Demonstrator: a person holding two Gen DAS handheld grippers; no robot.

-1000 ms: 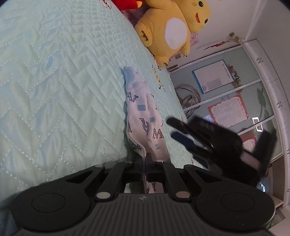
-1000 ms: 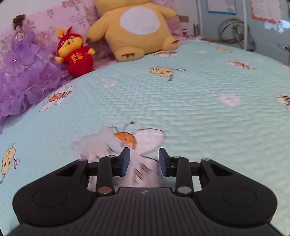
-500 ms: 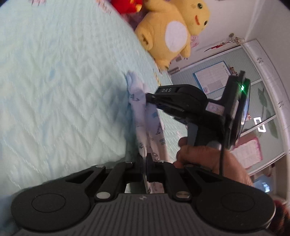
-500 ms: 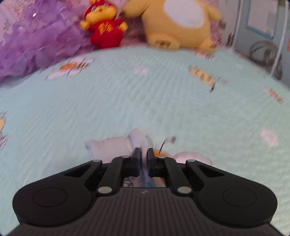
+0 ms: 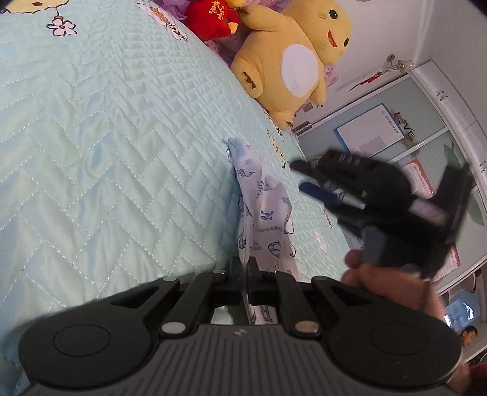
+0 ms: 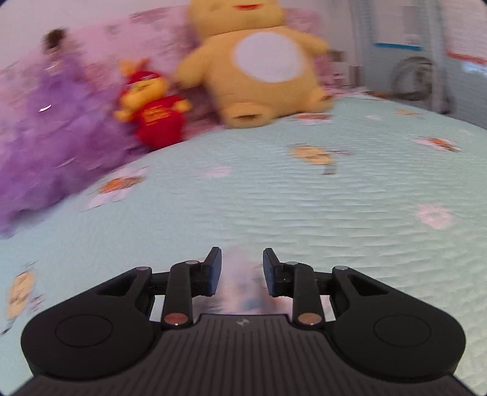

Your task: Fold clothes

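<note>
Nearest the garment, left gripper is clamped on its near edge. Beyond it, right gripper, closed on the cloth half a sec ago, has let go; its jaws are opening, so this fold looks laid on the quilt. Only right wrist view shows the gap w/ blurred cloth below.

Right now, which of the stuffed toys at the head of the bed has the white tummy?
The big yellow plush; its belly has a round white patch. The smaller toy beside it is dressed in red with no white.
</note>
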